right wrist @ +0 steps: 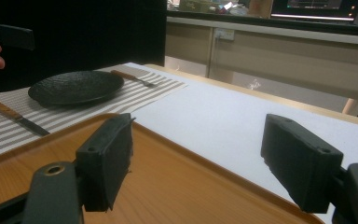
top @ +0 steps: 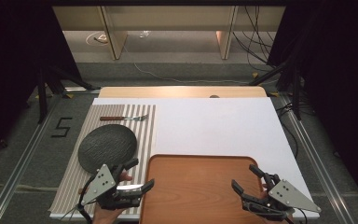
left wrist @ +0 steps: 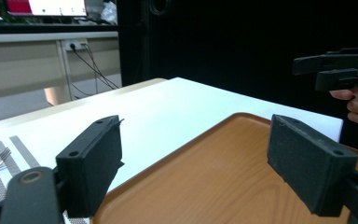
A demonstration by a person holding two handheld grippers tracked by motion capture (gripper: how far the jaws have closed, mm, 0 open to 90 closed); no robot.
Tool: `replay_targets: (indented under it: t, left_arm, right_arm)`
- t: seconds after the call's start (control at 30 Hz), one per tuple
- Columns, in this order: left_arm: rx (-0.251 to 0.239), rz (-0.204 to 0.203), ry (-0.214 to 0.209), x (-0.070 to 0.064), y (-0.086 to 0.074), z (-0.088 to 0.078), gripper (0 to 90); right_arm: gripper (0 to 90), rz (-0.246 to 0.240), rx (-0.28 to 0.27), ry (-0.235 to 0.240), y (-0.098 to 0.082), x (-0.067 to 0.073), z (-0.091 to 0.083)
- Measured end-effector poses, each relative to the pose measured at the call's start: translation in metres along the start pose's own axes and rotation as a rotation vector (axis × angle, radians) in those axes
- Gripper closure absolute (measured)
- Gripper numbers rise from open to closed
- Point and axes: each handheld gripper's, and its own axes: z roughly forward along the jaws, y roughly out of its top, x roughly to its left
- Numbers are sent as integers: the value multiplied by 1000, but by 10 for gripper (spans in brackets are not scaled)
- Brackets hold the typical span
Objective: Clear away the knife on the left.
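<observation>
Tray (top: 200, 191) long axis left-right; left hand-held gripper (top: 139, 176), right hand-held gripper (top: 244, 177) both wide, empty.

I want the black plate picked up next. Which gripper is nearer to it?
Left. The left gripper hovers just off the near edge of the black plate, jaws open. The right gripper hovers over the tray's far right side, well away.

A big white board (top: 214, 126) covers most of the table. A striped mat (top: 147, 126) lies on its left side. On the mat sits a round black plate (top: 107, 147), with a fork (top: 123, 118) past its far side and a knife (right wrist: 16, 116) near its other side — both have brown handles. A brown wooden tray (top: 196, 186) lies at the near edge — nothing is in it.
</observation>
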Motion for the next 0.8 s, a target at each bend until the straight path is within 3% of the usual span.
replay_targets:
  t: [0.47,0.8]
  left_arm:
    - [60,12,-3,17,14,-13,177]
    - [149,49,-8,22,19,-17,179]
  right_arm:
    - [261,2,0,0,0,0,0]
    - [262,2,1,-2,0,0,0]
